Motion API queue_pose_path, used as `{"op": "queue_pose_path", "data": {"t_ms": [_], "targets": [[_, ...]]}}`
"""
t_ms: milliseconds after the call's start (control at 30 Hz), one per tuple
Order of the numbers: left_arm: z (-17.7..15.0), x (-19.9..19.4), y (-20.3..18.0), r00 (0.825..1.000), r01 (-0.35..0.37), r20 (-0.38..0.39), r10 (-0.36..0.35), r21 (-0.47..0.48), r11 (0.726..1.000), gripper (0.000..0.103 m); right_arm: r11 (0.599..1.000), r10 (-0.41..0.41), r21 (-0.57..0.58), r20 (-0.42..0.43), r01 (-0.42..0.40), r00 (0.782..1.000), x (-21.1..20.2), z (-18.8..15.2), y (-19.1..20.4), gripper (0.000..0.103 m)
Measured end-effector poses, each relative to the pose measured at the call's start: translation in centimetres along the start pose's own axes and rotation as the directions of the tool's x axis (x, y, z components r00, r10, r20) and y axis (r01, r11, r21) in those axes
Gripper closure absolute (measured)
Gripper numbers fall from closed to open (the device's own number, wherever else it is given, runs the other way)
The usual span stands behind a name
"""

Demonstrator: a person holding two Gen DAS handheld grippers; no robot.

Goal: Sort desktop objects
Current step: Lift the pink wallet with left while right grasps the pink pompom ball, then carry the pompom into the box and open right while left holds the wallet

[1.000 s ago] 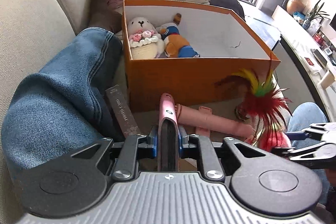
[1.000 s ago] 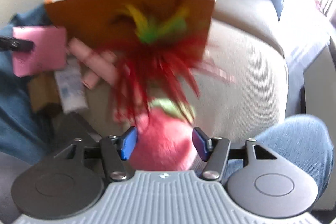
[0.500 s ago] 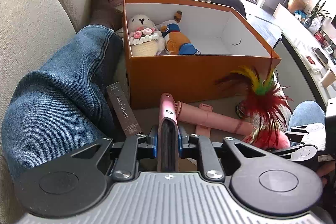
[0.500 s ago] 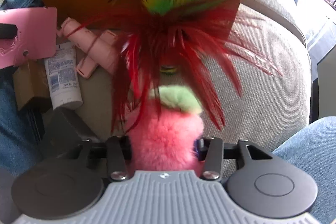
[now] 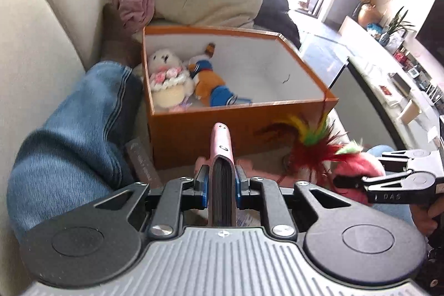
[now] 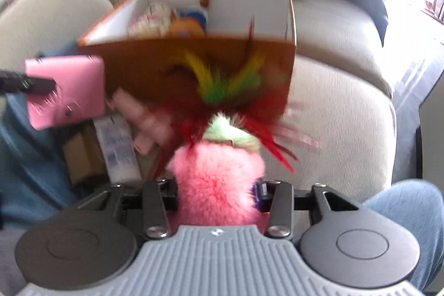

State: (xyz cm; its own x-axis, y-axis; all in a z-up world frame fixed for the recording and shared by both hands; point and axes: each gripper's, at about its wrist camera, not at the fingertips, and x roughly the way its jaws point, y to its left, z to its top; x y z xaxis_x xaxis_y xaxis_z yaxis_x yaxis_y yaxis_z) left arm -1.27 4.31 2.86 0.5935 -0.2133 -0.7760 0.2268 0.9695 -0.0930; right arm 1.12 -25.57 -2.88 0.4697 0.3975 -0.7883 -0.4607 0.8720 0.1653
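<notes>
The left gripper (image 5: 221, 182), at lower centre of its own view, is clamped on a pink wallet (image 5: 221, 157) held edge-on. To its left lies a leg in blue jeans (image 5: 69, 140); above, mid-frame, an orange box (image 5: 222, 124) on the beige sofa (image 5: 41, 27) holds a white plush doll (image 5: 166, 82) and a duck plush (image 5: 208, 82). At right, the right gripper (image 6: 216, 193) squeezes a pink fluffy toy (image 6: 219, 185) with red, yellow and green feathers (image 6: 222, 90), just in front of the box's near wall.
</notes>
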Motion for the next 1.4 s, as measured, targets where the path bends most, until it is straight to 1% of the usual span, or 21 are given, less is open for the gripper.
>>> {"op": "queue_pose_path", "data": {"t_ms": [100, 133, 167, 233, 267, 300, 333, 500, 567, 733, 833, 933, 1033, 1100, 1267, 1400], "targets": [[1.1, -0.8, -0.4, 0.999, 0.018, 0.031, -0.019, 0.011, 1.0, 0.084, 0.999, 0.028, -0.02, 0.065, -0.027, 0.997, -1.7, 1.7, 0.1, 0.059], [1.5, -1.0, -0.5, 0.999, 0.02, 0.04, -0.021, 0.017, 1.0, 0.084, 0.999, 0.036, -0.03, 0.088, -0.034, 0.995, -2.2, 2.4, 0.4, 0.066], [2.0, -1.2, -0.7, 0.998, 0.02, 0.052, -0.021, 0.024, 1.0, 0.084, 0.998, 0.047, -0.039, 0.109, -0.043, 0.993, -2.6, 3.1, 0.7, 0.08], [2.9, -1.3, -0.9, 0.997, 0.016, 0.071, -0.018, 0.035, 0.999, 0.084, 0.996, 0.074, -0.051, 0.129, -0.068, 0.989, -2.5, 4.7, 1.2, 0.089], [3.3, -1.3, -1.0, 0.997, 0.013, 0.08, -0.016, 0.038, 0.999, 0.084, 0.996, 0.068, -0.072, 0.135, -0.058, 0.989, -2.5, 5.3, 1.4, 0.096], [3.6, -1.3, -1.0, 0.996, 0.009, 0.087, -0.013, 0.041, 0.999, 0.084, 0.995, 0.051, -0.089, 0.136, -0.039, 0.989, -2.3, 5.8, 1.6, 0.098], [3.8, -1.4, -1.1, 0.995, 0.007, 0.095, -0.012, 0.045, 0.999, 0.084, 0.994, 0.042, -0.105, 0.134, -0.028, 0.99, -1.9, 6.2, 1.9, 0.103], [4.3, -1.3, -0.9, 0.995, 0.016, 0.093, -0.02, 0.049, 0.999, 0.084, 0.992, 0.06, -0.117, 0.113, -0.047, 0.992, -0.7, 7.1, 2.3, 0.103], [4.6, -1.0, -0.6, 0.996, 0.007, 0.088, -0.011, 0.047, 0.999, 0.084, 0.991, 0.06, -0.122, 0.124, -0.045, 0.991, -0.9, 7.8, 2.4, 0.103], [5.5, -0.9, 0.6, 0.994, 0.009, 0.108, -0.01, 0.011, 1.0, 0.084, 0.987, 0.073, -0.154, 0.191, -0.043, 0.979, -2.9, 10.4, 2.9, 0.103], [6.3, -1.0, 1.6, 0.992, 0.0, 0.13, 0.002, -0.013, 1.0, 0.084, 0.985, 0.06, -0.171, 0.236, -0.019, 0.97, -3.6, 12.7, 3.3, 0.103], [7.1, -0.7, 2.5, 0.991, -0.009, 0.135, 0.013, -0.032, 0.999, 0.084, 0.987, 0.046, -0.158, 0.259, -0.005, 0.965, -3.4, 14.7, 3.0, 0.103], [7.9, 0.0, 3.4, 0.991, -0.019, 0.128, 0.026, -0.055, 0.998, 0.084, 0.991, 0.026, -0.135, 0.267, 0.01, 0.963, -2.2, 16.7, 2.5, 0.103], [8.4, 0.6, 3.6, 0.992, -0.023, 0.121, 0.03, -0.059, 0.998, 0.084, 0.992, 0.0, -0.12, 0.258, 0.032, 0.966, -0.7, 17.9, 2.1, 0.103], [9.0, 2.6, 3.9, 0.996, -0.021, 0.089, 0.027, -0.069, 0.997, 0.084, 0.995, -0.051, -0.076, 0.177, 0.065, 0.983, 5.1, 19.9, 0.7, 0.103], [9.2, 4.4, 4.2, 0.998, -0.026, 0.056, 0.031, -0.077, 0.997, 0.084, 0.993, -0.089, -0.065, 0.122, 0.098, 0.989, 9.4, 21.0, 0.0, 0.103]]}}
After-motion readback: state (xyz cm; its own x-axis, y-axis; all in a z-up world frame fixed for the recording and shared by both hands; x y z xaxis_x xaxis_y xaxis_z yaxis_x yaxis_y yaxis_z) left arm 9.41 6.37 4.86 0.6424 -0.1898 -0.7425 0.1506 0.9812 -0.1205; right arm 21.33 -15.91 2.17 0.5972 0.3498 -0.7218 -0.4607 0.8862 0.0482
